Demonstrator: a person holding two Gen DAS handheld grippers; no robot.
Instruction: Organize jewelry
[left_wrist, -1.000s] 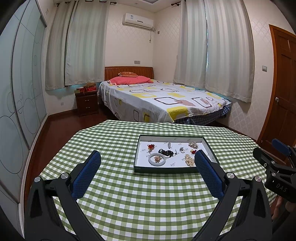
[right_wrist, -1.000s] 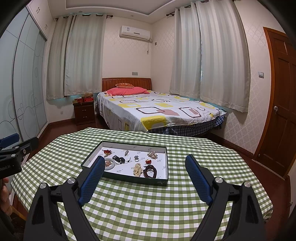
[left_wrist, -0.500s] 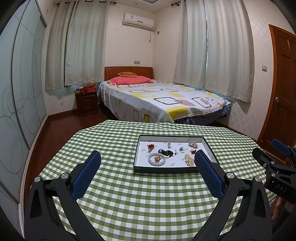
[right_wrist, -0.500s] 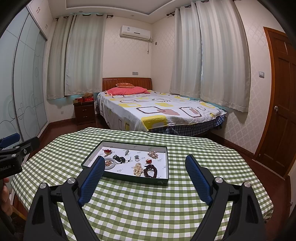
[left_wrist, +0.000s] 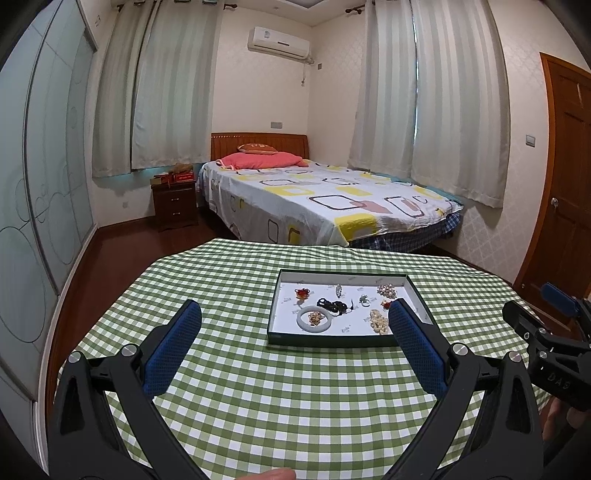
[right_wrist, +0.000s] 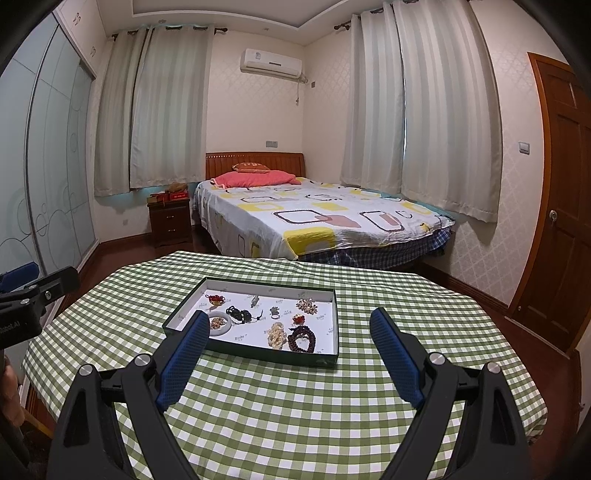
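Note:
A shallow dark-rimmed tray (left_wrist: 273, 314) with a white floor sits on the green checked table; it also shows in the right wrist view (right_wrist: 334, 314). In it lie a white bangle (left_wrist: 304, 325), a black cord piece (left_wrist: 334, 305), a red charm (left_wrist: 302, 293), a cream bead cluster (left_wrist: 379, 320) and a dark brown bead bracelet (right_wrist: 303, 338). My left gripper (left_wrist: 293, 315) is open and empty, hovering short of the tray's near edge. My right gripper (right_wrist: 290, 328) is open and empty, likewise short of the tray.
The round table (left_wrist: 258, 398) has a green checked cloth. Behind it stand a bed (left_wrist: 325, 199), a dark nightstand (left_wrist: 175, 205), a glass wardrobe (left_wrist: 33, 206) on the left and a wooden door (left_wrist: 569, 173) on the right.

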